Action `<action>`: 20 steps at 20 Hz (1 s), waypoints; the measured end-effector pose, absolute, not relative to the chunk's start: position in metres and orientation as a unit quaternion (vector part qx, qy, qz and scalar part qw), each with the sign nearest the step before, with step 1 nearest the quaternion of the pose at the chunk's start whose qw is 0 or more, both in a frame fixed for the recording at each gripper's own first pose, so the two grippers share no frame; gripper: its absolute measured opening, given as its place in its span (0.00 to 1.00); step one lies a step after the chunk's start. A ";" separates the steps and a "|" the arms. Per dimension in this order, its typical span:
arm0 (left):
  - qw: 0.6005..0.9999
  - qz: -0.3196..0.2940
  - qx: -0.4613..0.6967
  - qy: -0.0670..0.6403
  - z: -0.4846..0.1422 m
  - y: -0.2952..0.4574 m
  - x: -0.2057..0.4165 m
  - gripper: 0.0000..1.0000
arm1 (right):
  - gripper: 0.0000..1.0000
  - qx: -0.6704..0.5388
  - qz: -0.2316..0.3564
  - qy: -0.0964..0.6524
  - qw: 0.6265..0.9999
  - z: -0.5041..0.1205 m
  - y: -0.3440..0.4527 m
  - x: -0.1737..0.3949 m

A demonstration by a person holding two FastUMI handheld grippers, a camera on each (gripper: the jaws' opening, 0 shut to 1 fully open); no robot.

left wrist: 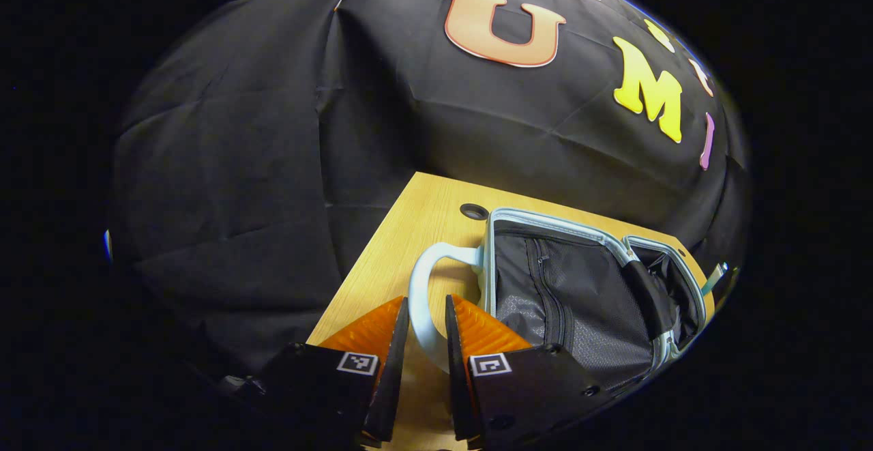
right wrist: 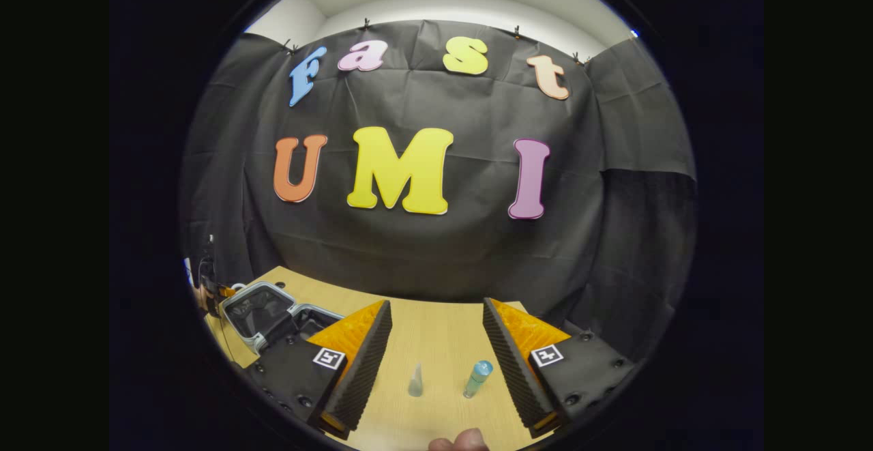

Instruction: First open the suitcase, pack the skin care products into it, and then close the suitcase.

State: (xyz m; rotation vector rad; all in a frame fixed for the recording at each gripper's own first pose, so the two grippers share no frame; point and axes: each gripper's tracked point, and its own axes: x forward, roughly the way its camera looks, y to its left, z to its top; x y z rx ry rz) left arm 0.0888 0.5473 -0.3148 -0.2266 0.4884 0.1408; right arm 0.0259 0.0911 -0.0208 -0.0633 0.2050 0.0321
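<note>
Gripping suitcase handle (left wrist: pixel 424 301) – left hand-held gripper (left wrist: pixel 427 331) | labels seemingly unreadable

1. Desk (right wrist: pixel 436 342): pale wood-grain top, smooth, satin sheen.
2. Suitcase (left wrist: pixel 580 294): lining of matt dark cloth with a mesh panel; rim trim pale and smooth.
3. Suitcase handle (left wrist: pixel 426 287): pale, smooth, slightly glossy plastic.
4. Left tool (left wrist: pixel 427 331): ribbed finger faces; matt body.
5. Right tool (right wrist: pixel 436 348): ribbed, foam-like inner pads (right wrist: pixel 361 362).
6. Blue bottle (right wrist: pixel 477 378): translucent, glossy plastic.
7. Small tube (right wrist: pixel 416 380): pale, translucent, smooth.
8. Booth wall (right wrist: pixel 423 253): matt creased cloth.
</note>
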 end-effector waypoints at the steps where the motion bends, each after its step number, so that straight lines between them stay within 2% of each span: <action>1: 0.961 0.076 -0.114 0.239 -0.312 0.549 0.087 0.39 | 0.79 -0.031 0.017 0.103 0.994 -0.022 0.091 0.026; 3: 0.965 0.081 -0.124 0.217 -0.296 0.550 0.081 0.50 | 0.80 -0.037 0.020 0.099 0.994 -0.020 0.086 0.023; 4: 0.968 0.081 -0.130 0.200 -0.280 0.546 0.079 0.70 | 0.80 -0.039 0.020 0.096 0.994 -0.020 0.082 0.023; 7: 0.979 0.086 -0.108 0.151 -0.212 0.521 0.066 0.79 | 0.80 -0.027 0.020 0.093 0.995 -0.024 0.070 0.021; 8: 0.983 0.088 -0.095 0.127 -0.185 0.506 0.064 0.93 | 0.80 -0.019 0.020 0.092 0.995 -0.025 0.065 0.020; 10: 0.989 0.096 -0.066 0.093 -0.133 0.473 0.054 0.82 | 0.80 -0.003 0.017 0.090 0.996 -0.028 0.050 0.019; 11: 0.991 0.092 -0.059 0.077 -0.111 0.448 0.048 0.98 | 0.80 0.000 0.014 0.089 0.996 -0.030 0.042 0.018; 13: 0.994 0.090 -0.042 0.054 -0.074 0.393 0.036 0.98 | 0.80 0.010 0.009 0.087 0.996 -0.035 0.019 0.015; 14: 0.994 0.095 -0.029 0.042 -0.062 0.367 0.032 0.87 | 0.80 0.016 0.007 0.088 0.996 -0.038 0.008 0.014; 15: 0.994 0.104 -0.012 0.033 -0.053 0.339 0.029 0.98 | 0.80 0.022 0.013 0.093 0.995 -0.045 0.000 0.011; 17: 0.994 0.101 0.024 0.035 -0.053 0.279 0.016 1.00 | 0.80 0.020 0.016 0.105 0.994 -0.060 -0.018 0.003; 20: 0.995 0.085 0.037 0.043 -0.052 0.184 -0.001 0.97 | 0.80 0.030 0.023 0.100 0.994 -0.069 -0.041 -0.011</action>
